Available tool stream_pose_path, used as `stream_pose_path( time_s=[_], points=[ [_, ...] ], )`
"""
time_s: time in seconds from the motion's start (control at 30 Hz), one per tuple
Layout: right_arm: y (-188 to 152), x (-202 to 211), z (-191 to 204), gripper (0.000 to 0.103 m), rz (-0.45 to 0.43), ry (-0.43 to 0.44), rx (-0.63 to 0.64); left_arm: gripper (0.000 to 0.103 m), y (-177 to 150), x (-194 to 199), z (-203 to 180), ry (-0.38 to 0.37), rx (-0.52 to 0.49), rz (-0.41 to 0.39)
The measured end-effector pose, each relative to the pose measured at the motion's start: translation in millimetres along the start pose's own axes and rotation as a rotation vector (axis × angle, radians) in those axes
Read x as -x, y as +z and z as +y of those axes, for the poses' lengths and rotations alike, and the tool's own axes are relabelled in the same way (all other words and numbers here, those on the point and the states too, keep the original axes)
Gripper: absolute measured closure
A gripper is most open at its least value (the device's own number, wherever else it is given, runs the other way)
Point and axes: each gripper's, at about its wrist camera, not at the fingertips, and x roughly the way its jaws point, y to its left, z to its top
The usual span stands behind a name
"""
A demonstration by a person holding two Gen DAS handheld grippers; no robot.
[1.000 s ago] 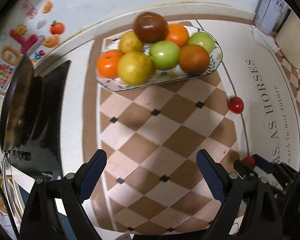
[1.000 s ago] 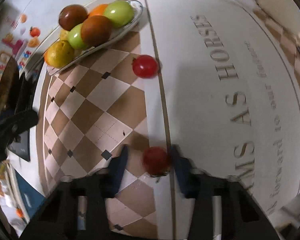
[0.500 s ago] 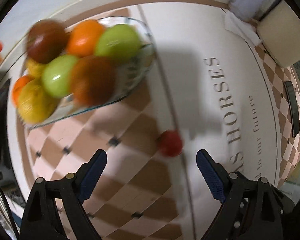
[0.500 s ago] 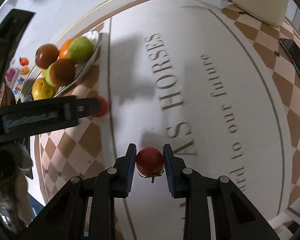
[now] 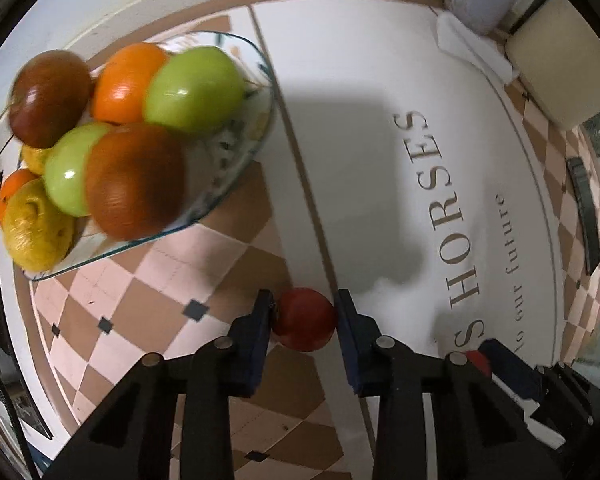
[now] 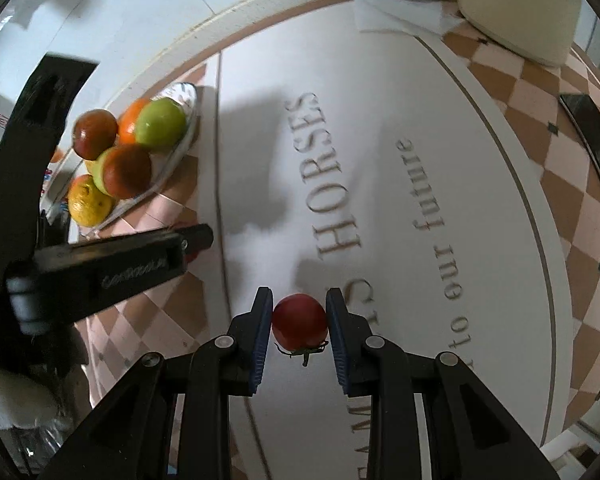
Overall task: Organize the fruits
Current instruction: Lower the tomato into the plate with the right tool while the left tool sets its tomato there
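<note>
With the fruit plate heaped at far left, the left gripper pinches one small red tomato on the table, the right gripper pinches another; lift gently and set each in a stable gap.

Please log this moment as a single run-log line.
left gripper: shut on small red tomato | right gripper: shut on second small red tomato | glass fruit dish: full, awaiting both
</note>
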Motion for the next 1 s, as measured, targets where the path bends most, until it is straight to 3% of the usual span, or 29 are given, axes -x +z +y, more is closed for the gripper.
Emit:
stream_pose_path(
  time_s=[0.27,0.47,0.57,0.77,1.0],
  points=[
    [28,1,66,0.073,-0.021,0.13,0.099,0.074,-26,73,86,-0.054,0.173,-0.124],
    [52,-22,133,0.073,0.013,0.298,0.149,0.074,-36,102,174,-0.062,0.362,-0.174],
    [63,-40,161,0.073,0.026,0.337,0.162,0.074,-34,103,216,-0.074,0.463,-0.183],
    [69,-72,199,0.073,0.025,0.245,0.255,0.074,-21,88,262,-0.146,0.596,-0.16],
    [65,-94,214,0.073,0.005,0.144,0.325,0.074,-4,53,280,-0.241,0.686,-0.069]
  ],
)
